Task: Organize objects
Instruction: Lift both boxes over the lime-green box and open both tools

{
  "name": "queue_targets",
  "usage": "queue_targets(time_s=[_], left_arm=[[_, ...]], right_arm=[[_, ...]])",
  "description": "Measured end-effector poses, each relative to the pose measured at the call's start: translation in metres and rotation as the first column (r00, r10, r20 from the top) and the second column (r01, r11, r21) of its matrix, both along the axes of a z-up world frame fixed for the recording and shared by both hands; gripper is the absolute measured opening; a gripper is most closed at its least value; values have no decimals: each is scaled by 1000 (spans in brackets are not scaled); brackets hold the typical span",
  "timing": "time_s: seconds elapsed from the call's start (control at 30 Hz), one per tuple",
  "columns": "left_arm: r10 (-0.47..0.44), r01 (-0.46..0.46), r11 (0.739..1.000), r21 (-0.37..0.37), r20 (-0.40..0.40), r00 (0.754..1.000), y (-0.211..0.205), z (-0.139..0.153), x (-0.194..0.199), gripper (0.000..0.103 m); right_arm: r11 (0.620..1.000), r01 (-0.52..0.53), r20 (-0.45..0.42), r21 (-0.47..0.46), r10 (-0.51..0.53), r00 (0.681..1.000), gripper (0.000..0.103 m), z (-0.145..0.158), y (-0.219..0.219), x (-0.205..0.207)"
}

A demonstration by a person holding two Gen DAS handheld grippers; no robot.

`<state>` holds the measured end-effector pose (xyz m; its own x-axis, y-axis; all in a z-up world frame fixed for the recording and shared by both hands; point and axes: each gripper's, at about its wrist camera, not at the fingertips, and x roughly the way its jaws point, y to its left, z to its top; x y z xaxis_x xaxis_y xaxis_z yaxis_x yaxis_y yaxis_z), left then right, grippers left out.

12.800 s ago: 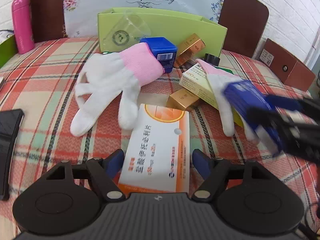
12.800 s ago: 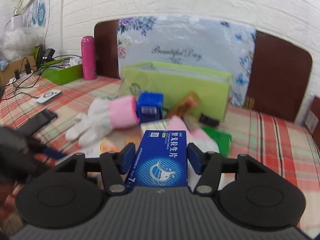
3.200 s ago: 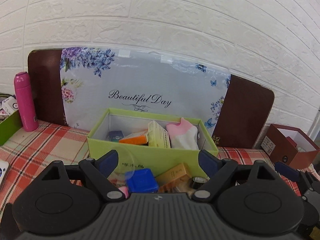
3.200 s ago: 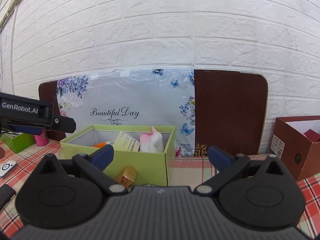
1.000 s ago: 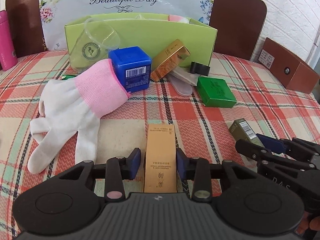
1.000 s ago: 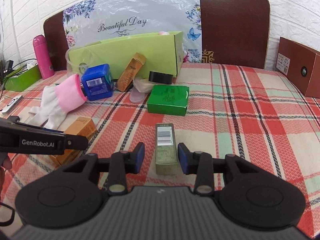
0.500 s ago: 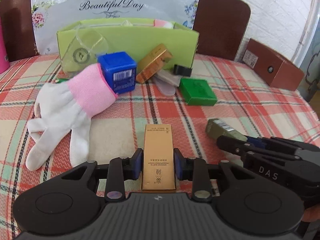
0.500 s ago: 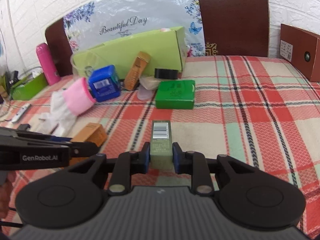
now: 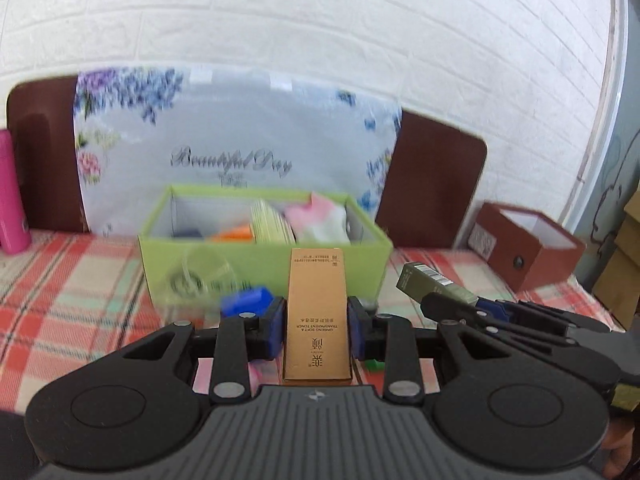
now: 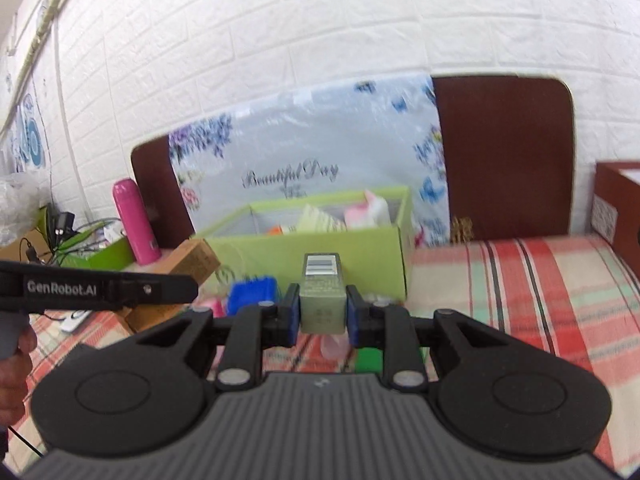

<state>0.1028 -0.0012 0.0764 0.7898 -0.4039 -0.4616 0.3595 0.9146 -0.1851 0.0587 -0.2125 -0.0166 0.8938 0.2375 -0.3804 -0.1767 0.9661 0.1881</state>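
Currently both grippers are loaded and raised above the worktop (image 10: 520,280), each facing the lime-green box (image 9: 264,264) that serves as the collection bin.

Left gripper (image 9: 316,330): jaws narrow, clamped on the gold carton (image 9: 316,316), which lies lengthwise between the pads and points toward the box front. Right gripper (image 10: 322,311): jaws narrow, clamped on the olive-green carton (image 10: 322,300), barcode end forward. In the left wrist view this same carton appears low on the right, clear of the cloth.

Status of completed work: the lime-green box already contains several items, including a pale yellow carton (image 9: 268,222), something orange (image 9: 234,235) and a pink-and-white glove (image 9: 320,220). Its interior on the left side looks less filled, though motion blur limits detail.

Status of remaining work: neither held carton is in the box yet; both are short of its front wall. On the worktop in front of the box, a blue cube-shaped box (image 10: 252,292) and a clear cup (image 9: 204,272) remain, and a green item (image 10: 370,360) shows partly behind the right gripper's fingers. Other loose items may be hidden below the gripper bodies.

Assessment: the task appears roughly midway. The immediate step is judged to be carrying both cartons over the rim and releasing them inside.
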Motion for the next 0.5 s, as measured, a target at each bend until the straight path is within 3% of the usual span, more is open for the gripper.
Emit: queue_targets(time_s=[0.2, 0.5], left_arm=[[60, -61, 998, 14, 51, 997, 10, 25, 56, 33], [120, -119, 993, 13, -33, 992, 17, 7, 154, 33]], right_arm=[[998, 0, 85, -57, 4, 996, 22, 21, 10, 52], [995, 24, 57, -94, -19, 998, 22, 4, 20, 149]])
